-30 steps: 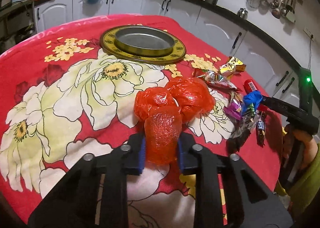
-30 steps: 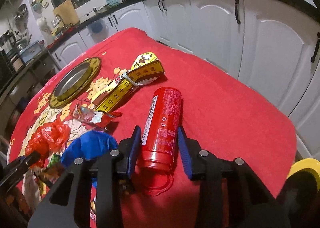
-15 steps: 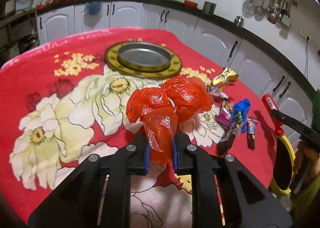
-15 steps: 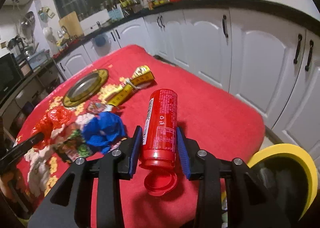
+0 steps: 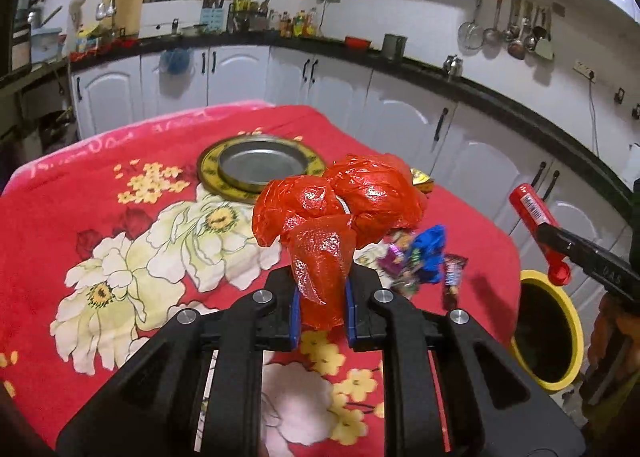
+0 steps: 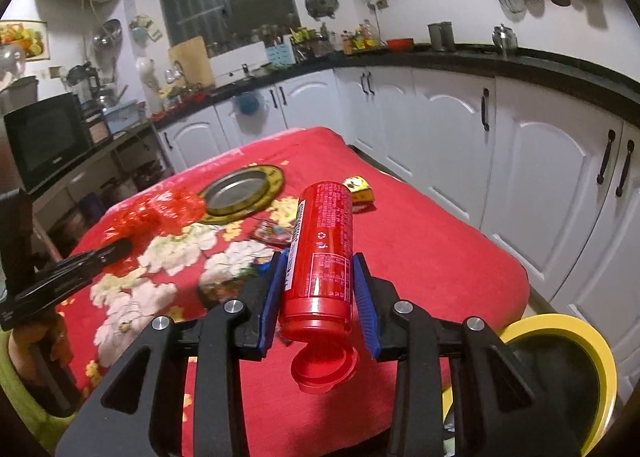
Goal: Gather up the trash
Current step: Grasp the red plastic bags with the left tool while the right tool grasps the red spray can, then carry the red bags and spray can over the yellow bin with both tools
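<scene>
My left gripper is shut on a crumpled red plastic bag and holds it above the red flowered tablecloth. My right gripper is shut on a red tube-shaped container with its flip lid hanging open, lifted off the table. The container also shows in the left wrist view, high at the right above a yellow-rimmed bin. The bin shows in the right wrist view at the lower right. Candy wrappers and a blue wrapper lie on the cloth.
A round yellow-rimmed metal tray sits mid-table. A small yellow packet lies near the far right edge. White cabinets and a black counter run along the right. The left gripper with the bag shows in the right wrist view.
Both grippers have risen off the table with their loads. The left closed tighter on the red bag. The right carried the red container up and toward the yellow bin.
</scene>
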A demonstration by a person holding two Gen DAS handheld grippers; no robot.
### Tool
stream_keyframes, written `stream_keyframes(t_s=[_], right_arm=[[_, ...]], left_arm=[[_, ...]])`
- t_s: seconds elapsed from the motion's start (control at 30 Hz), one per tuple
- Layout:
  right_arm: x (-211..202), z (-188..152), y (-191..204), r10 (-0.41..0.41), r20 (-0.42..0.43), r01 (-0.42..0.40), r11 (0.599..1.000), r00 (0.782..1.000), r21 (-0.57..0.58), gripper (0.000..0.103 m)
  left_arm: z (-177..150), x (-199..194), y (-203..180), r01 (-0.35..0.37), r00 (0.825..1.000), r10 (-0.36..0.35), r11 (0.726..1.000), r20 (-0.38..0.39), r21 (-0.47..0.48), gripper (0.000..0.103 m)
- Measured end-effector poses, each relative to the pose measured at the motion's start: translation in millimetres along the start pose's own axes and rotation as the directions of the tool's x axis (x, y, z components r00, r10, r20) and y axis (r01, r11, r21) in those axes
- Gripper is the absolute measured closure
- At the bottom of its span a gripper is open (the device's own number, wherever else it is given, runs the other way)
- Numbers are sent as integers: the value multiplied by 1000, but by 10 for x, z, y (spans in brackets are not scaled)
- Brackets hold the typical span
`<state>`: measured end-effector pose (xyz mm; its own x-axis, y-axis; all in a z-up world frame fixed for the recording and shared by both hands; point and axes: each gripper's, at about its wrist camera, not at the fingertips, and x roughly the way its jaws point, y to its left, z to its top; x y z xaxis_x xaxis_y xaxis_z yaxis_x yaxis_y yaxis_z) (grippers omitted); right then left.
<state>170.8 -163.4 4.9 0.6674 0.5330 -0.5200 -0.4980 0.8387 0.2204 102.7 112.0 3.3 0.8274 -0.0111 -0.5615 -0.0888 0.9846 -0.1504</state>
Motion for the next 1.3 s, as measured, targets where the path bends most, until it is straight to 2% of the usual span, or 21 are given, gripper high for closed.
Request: stream_keyframes(t_s=[0.23, 0.5, 0.97, 1.3], right_arm=[[-285, 3, -6, 18, 29, -18, 1000, 999, -10, 71], [-607, -65, -188, -4, 55, 4, 1000, 998, 0, 71], [-1054, -209, -675, -107, 97, 100, 993, 990, 66, 71], [-1373, -369, -1068, -191, 102, 178, 976, 976, 123, 71]], left_arm=[[18, -127, -273, 36, 999, -36, 999, 34, 22, 93], [-26, -93, -558, 75, 997, -77, 996, 23, 49, 93], [-87, -9, -1109, 154, 988, -154, 980, -9, 124, 93], [-226, 154, -1722, 240, 971, -230, 947, -69, 212, 93]])
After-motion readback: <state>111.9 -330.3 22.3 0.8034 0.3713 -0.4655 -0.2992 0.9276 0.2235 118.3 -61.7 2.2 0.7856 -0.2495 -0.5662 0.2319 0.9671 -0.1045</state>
